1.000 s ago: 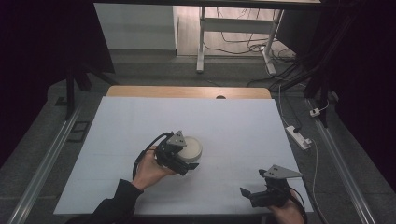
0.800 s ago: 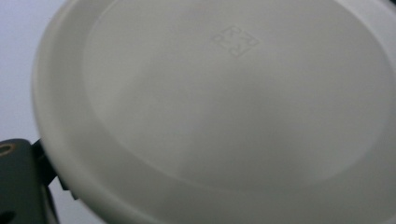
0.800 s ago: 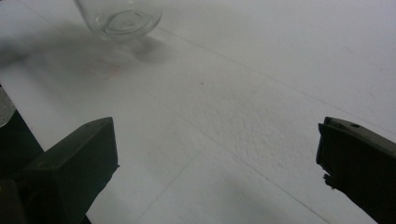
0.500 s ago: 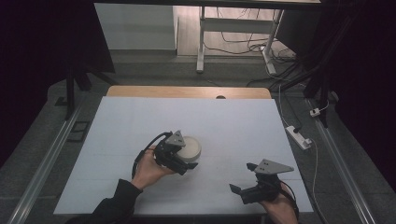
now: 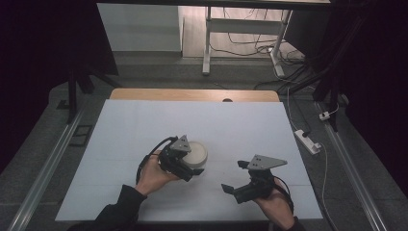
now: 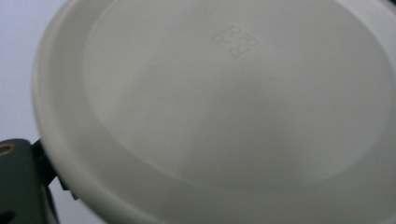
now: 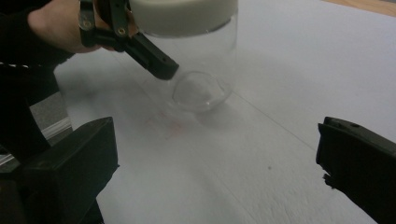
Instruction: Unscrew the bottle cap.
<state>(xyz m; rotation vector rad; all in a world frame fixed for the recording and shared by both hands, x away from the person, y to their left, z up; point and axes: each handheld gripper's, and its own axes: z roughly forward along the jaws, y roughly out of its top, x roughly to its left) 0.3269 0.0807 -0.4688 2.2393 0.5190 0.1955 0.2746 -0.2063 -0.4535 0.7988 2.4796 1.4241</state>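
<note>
A clear jar with a white lid stands upright on the table's white cover, a little left of the middle and toward the person's side. In the right gripper view the glass wall is see-through and the lid sits flat on top, cut off by the upper edge of the picture. Something pale and rounded shows through the glass at the base (too blurred to name). In the left gripper view the lid is seen from very close: a smooth round top with a raised rim and a small square mark pressed into it.

The left gripper sits against the jar on its near-left side, held by the left hand. Its jaws reach around the jar just under the lid; one black jaw crosses the glass in the right gripper view, and a bit of one jaw shows at the lower left corner of the left gripper view. Whether the jaws press the glass or merely flank it I cannot tell.

The right gripper hovers to the right of the jar, apart from it, aimed toward it. Its jaws stand wide apart with nothing between them, the bare cover visible in the gap. The right hand holds it near the table's front edge
</note>
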